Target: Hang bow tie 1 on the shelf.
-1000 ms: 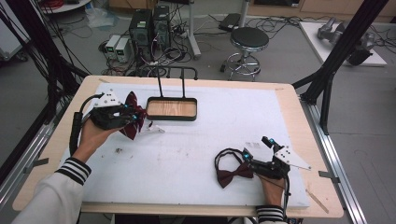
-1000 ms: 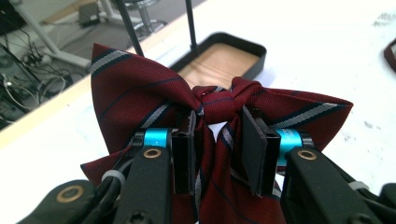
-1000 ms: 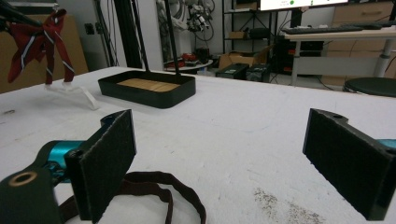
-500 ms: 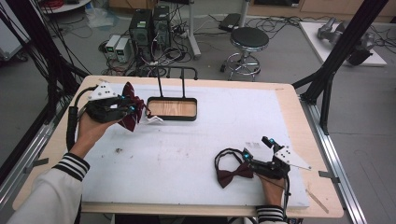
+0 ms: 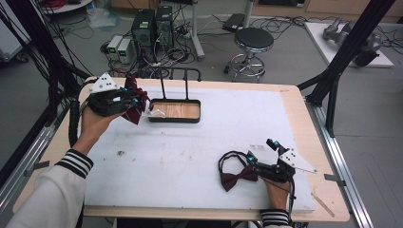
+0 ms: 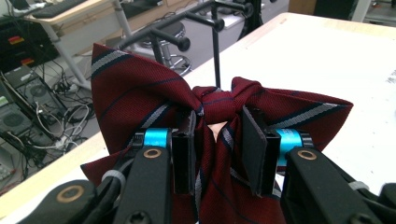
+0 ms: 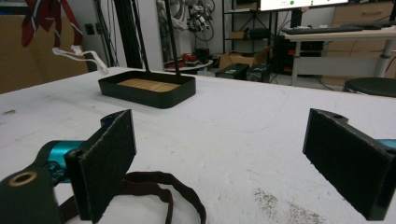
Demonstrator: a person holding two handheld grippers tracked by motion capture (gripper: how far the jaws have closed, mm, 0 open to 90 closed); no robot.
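Observation:
My left gripper [image 5: 134, 101] is shut on a maroon striped bow tie [image 5: 136, 108], held in the air just left of the black hanger stand [image 5: 174, 72]. In the left gripper view the jaws pinch the bow tie [image 6: 135, 93] below its knot, and the stand's crossbar [image 6: 187, 23] rises behind. A white strap [image 7: 80, 54] dangles from that tie. My right gripper [image 5: 253, 166] rests open at the front right, beside a plain maroon bow tie [image 5: 235, 178]. That tie's dark strap [image 7: 161, 186] loops under the right gripper [image 7: 219, 154].
The stand's black tray base [image 5: 196, 115] with a wooden floor sits at the back middle of the white mat [image 5: 190, 156]. The tray [image 7: 154, 97] lies ahead of the right gripper. A stool [image 5: 254, 40] and computers stand on the floor beyond the table.
My left gripper has lifted the striped bow tie up and back, toward the top of the stand. The right gripper and the plain bow tie have stayed put.

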